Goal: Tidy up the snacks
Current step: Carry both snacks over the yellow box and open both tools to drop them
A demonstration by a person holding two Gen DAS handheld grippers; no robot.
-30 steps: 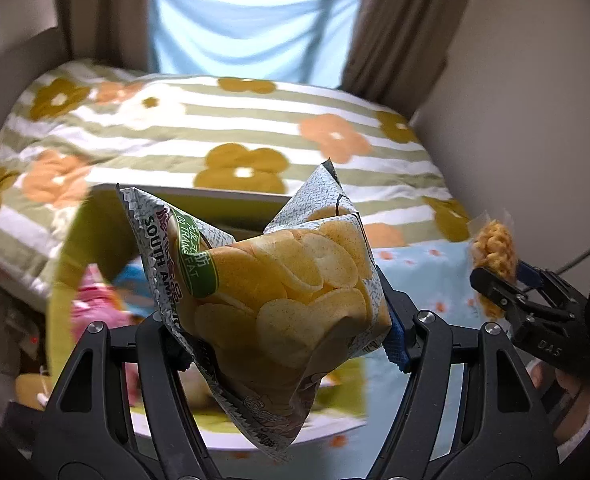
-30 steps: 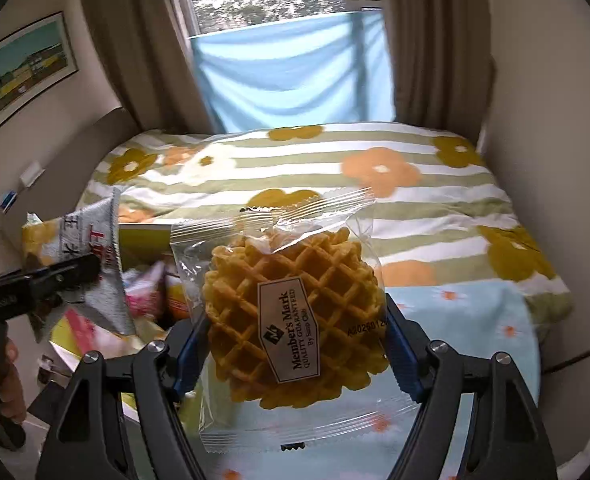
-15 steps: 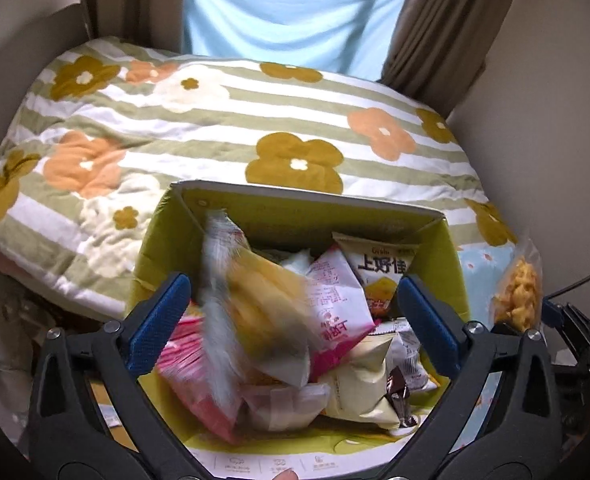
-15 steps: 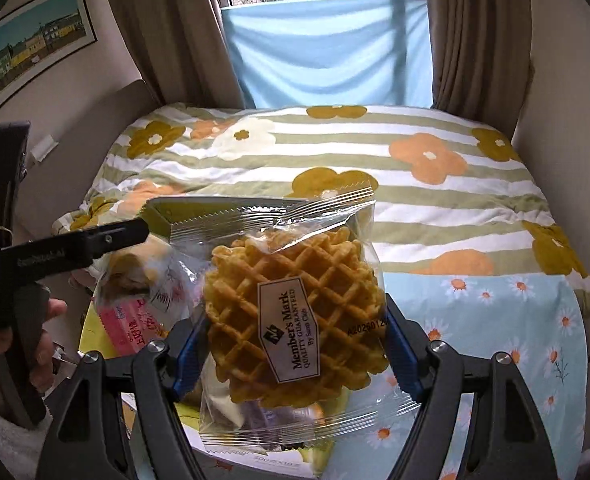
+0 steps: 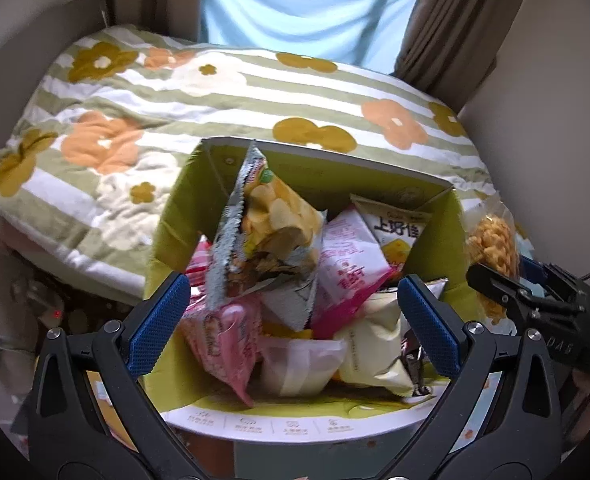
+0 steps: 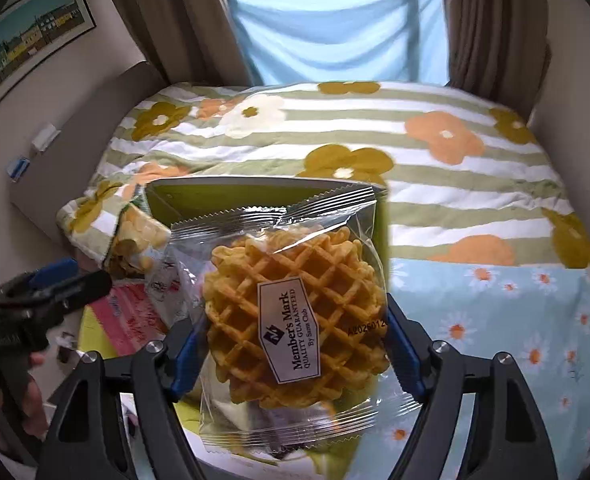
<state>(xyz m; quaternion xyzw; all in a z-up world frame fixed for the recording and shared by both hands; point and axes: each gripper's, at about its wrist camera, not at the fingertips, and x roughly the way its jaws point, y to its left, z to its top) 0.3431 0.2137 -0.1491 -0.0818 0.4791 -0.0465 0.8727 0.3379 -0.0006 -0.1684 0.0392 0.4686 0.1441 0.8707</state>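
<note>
My left gripper (image 5: 291, 320) is open and empty above a yellow-green cardboard box (image 5: 431, 192) filled with several snack bags. The potato chip bag (image 5: 271, 232) lies on top of the pile, tilted on its edge. My right gripper (image 6: 289, 348) is shut on a clear-wrapped waffle pack (image 6: 295, 316) and holds it over the box's right side. The waffle pack also shows at the right edge of the left wrist view (image 5: 491, 252). The left gripper shows at the left of the right wrist view (image 6: 51, 292).
The box (image 6: 199, 192) stands against a bed with a striped flower quilt (image 5: 175, 92). A light blue daisy cloth (image 6: 495, 312) lies to the box's right. Curtains and a window are behind the bed. A wall is close on the right.
My left gripper opened and let go of the chip bag, which dropped onto the pile in the box. My right gripper moved left over the box with the waffle pack.
</note>
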